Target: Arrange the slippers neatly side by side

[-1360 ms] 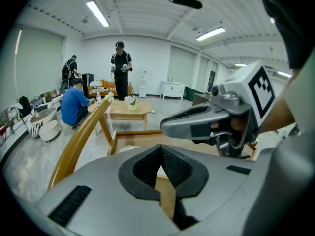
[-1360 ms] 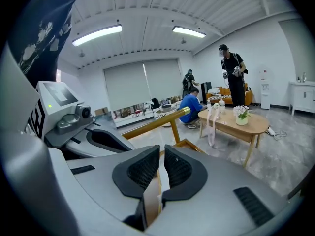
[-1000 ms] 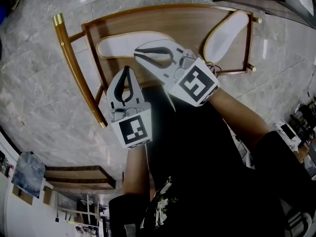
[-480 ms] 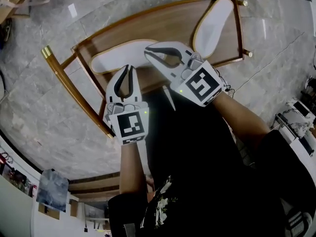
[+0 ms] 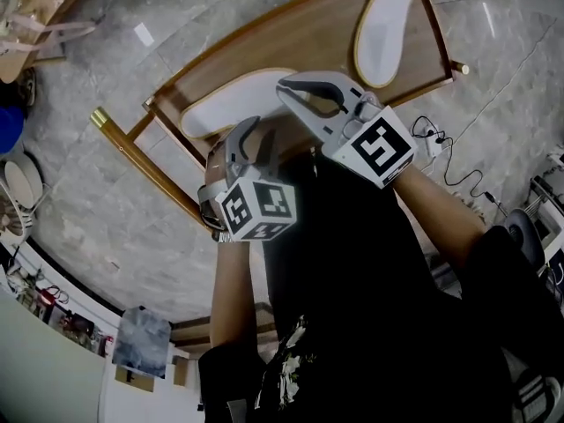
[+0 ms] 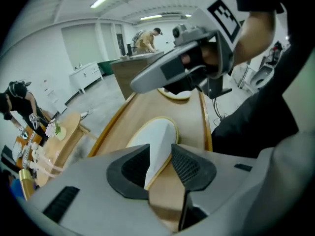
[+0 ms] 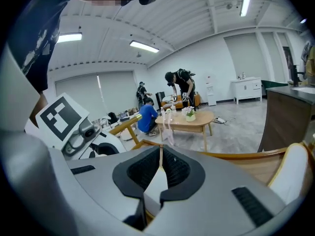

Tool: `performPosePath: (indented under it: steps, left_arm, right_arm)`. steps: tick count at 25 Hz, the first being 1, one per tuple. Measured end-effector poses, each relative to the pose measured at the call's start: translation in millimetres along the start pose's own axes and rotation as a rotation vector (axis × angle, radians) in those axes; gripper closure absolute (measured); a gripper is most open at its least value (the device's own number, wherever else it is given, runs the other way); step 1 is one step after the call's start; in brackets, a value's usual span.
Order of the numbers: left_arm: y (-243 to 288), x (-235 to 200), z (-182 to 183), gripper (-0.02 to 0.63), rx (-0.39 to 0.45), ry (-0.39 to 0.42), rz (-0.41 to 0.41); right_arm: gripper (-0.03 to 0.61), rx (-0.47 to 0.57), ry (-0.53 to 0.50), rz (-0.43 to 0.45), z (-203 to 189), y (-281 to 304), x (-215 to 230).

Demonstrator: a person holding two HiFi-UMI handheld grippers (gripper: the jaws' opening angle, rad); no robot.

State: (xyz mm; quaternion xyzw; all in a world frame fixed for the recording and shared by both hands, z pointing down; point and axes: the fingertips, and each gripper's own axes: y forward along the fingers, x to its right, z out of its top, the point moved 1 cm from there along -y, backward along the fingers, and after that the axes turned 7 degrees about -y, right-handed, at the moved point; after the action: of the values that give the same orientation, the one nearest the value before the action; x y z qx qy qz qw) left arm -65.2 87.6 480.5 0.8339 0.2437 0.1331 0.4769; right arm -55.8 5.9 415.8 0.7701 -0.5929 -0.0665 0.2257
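Left hand-held gripper: jaws opening, pads clearly apart, gripping nothing. Near slipper lies straight ahead of it. In the left gripper view its rounded end shows in the gap between the pads, but the pads aren't touching it.

Right hand-held gripper: jaws drawn together to a thin slit. No grip that I can see. From the left gripper view it hangs above the wooden shelf, clear of both slippers. In its own view a sliver of white and a tan line show through the slit, not clamped as far as I can tell.

Near slipper is flat on the shelf, sole-side white with a tan edge. It sits just ahead of the left hand-held gripper and under and left of the right one's tips.

Far slipper is at the shelf's other end, well ahead and right of the right hand-held gripper. It is apart from the near slipper and angled differently, so not side by side.

Shelf stands on grey marble floor.
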Motion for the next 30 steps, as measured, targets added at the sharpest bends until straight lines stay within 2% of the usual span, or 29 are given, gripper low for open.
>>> performPosePath:
  steps: [6,10,14,15,17,19,24,30]
  left_arm:
    - [0.6,-17.3,-9.2,0.477,-0.005,0.011,0.055]
    - [11.4,-20.2,-16.6,0.474,-0.073,0.046,0.061]
    - [18.2,-24.4,-21.2,0.474,-0.091,0.02,0.075]
    - [18.3,-25.9,-21.4,0.481,-0.089,0.011,0.087]
    - [16.9,-30.4,-19.7,0.558,-0.08,-0.012,0.12]
    - [15.3,-33.5,-19.1,0.586,-0.076,-0.041,0.138]
    - [9.4,-40.7,-15.5,0.592,-0.048,-0.166,0.189]
    - [0.8,-50.2,-6.1,0.592,0.059,-0.494,0.196]
  right_arm:
    - [0.565,0.007,-0.003,-0.037,-1.1,-3.8,-4.0]
    - [0.565,-0.009,0.021,-0.055,-7.8,-12.2,-4.1]
    - [0.565,-0.025,0.028,-0.065,-16.1,-14.3,-1.1]
    - [0.565,-0.028,0.029,-0.067,-17.8,-14.9,-0.7]
    - [0.565,-0.033,0.028,-0.064,-19.2,-15.8,-0.1]
    - [0.565,-0.035,0.025,-0.061,-18.3,-16.7,0.1]
    - [0.565,-0.037,0.014,-0.046,-15.2,-21.5,1.9]
    - [0.565,-0.052,-0.005,-0.004,-13.8,-24.7,6.2]
